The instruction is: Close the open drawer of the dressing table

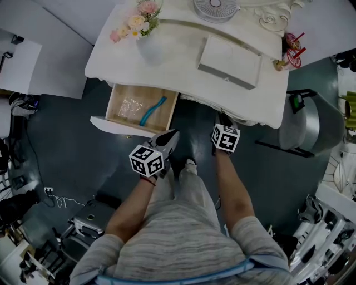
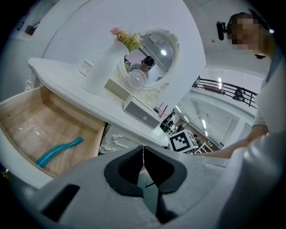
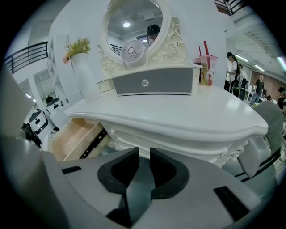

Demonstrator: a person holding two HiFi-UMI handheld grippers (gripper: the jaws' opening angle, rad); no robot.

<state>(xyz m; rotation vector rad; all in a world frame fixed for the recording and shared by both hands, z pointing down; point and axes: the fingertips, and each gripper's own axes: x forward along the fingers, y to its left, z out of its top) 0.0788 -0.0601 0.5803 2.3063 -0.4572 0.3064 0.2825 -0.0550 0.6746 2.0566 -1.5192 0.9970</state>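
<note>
The dressing table (image 1: 183, 61) was seen to be a white, glossy piece with a curved, moulded edge and carved scrollwork beneath the top. Its drawer (image 1: 117, 124) was found pulled out under the left part of the top, with a white front panel and a pale wood interior. A wavy teal strip (image 1: 152, 110) and a crumpled clear plastic bag (image 1: 129, 107) were seen lying on the drawer floor. The top was occupied by a white vase (image 1: 150, 49) of pink and cream flowers, a small round fan (image 1: 216, 8), a flat box (image 1: 231, 62) with a grey front and a round knob, an oval mirror (image 3: 133, 20) in an ornate frame, and a cup (image 3: 205, 67) with red straws at the far right corner. A grey chair (image 1: 306, 125) was placed just beside the table's right end. The floor in front of the table, between the two tools, was taken up by the person's legs. The left gripper (image 1: 173, 135) was held with its jaws fully closed on nothing, just beside the right corner of the drawer front; contact could not be determined. The right gripper (image 1: 222, 119) was held before the table's middle, its jaws slightly parted with nothing between them.
</note>
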